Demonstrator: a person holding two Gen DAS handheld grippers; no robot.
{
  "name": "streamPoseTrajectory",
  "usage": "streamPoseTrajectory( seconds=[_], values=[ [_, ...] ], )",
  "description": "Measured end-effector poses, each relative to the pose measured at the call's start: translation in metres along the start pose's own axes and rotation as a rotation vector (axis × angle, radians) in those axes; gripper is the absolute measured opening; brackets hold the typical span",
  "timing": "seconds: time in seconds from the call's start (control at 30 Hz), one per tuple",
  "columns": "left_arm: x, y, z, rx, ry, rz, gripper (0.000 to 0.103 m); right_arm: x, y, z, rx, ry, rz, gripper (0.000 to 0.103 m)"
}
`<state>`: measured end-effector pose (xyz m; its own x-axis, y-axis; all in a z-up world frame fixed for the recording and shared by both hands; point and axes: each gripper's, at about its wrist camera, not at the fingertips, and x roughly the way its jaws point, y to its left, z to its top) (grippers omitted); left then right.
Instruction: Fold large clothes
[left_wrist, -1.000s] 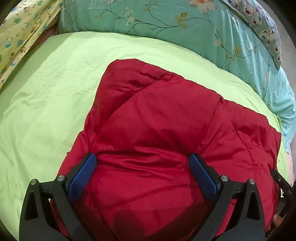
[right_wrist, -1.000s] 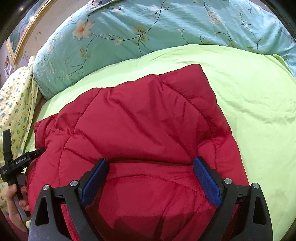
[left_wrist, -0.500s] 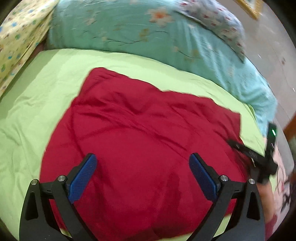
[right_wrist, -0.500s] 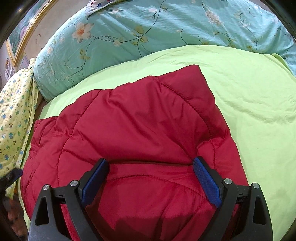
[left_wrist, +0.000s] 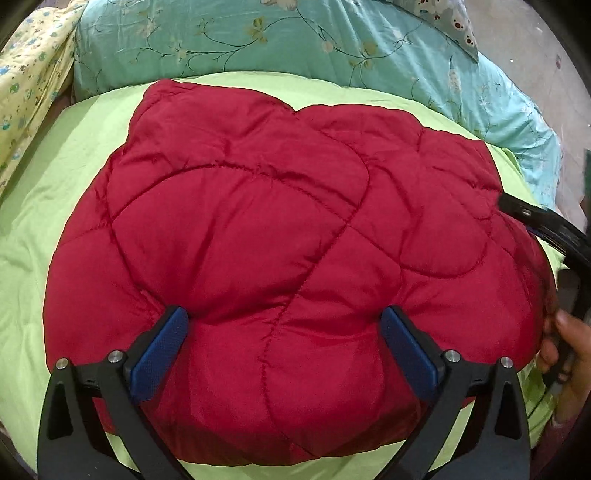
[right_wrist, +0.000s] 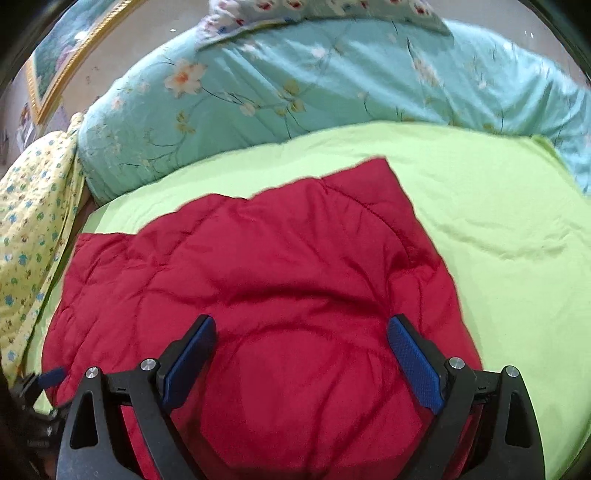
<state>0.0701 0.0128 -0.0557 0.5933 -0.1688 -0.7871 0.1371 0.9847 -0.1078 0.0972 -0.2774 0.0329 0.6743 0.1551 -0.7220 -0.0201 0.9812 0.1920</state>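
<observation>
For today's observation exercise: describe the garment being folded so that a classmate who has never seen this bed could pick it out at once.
Start at the bed's lime-green sheet, bordered at the far side by a turquoise floral quilt. In the middle of the sheet lies the red quilted jacket, folded into a puffy bundle. It is the only red, stitched, padded thing there; all the fabric around it is pale, either plain or flower-printed.

The red quilted jacket (left_wrist: 280, 236) fills the middle of the green bedsheet (right_wrist: 498, 221), bare sheet open on its right side and along the far edge. The teal floral quilt (right_wrist: 295, 81) walls off that far edge; the yellow patterned blanket (right_wrist: 29, 221) crowds the left edge.
</observation>
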Motion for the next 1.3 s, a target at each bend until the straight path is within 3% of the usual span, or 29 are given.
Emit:
streamPoseTrajectory(
  seconds=[0.1,0.2,0.33,0.5,0.8,1.3],
  values=[
    [-0.002,-0.004,-0.004,0.005,-0.013,0.002,0.103,-0.030,0.017,-0.017,-0.019,-0.036,0.027,0.095],
    [-0.003,-0.004,-0.006,0.004,-0.015,0.003,0.103,-0.045,0.040,-0.040,-0.084,-0.017,0.062,0.095],
    [-0.004,-0.004,-0.006,0.007,-0.013,0.005,0.103,-0.029,0.061,-0.062,-0.205,0.096,-0.055,0.095],
    [-0.014,-0.005,-0.010,0.018,0.000,0.024,0.103,-0.016,0.049,-0.060,-0.171,0.150,-0.059,0.098],
    [-0.036,0.002,-0.012,0.003,-0.017,0.091,0.103,-0.017,0.051,-0.066,-0.178,0.144,-0.076,0.099],
    [-0.041,0.004,-0.005,0.016,-0.020,0.133,0.103,-0.028,0.065,-0.057,-0.161,0.156,-0.098,0.099]
  ],
)
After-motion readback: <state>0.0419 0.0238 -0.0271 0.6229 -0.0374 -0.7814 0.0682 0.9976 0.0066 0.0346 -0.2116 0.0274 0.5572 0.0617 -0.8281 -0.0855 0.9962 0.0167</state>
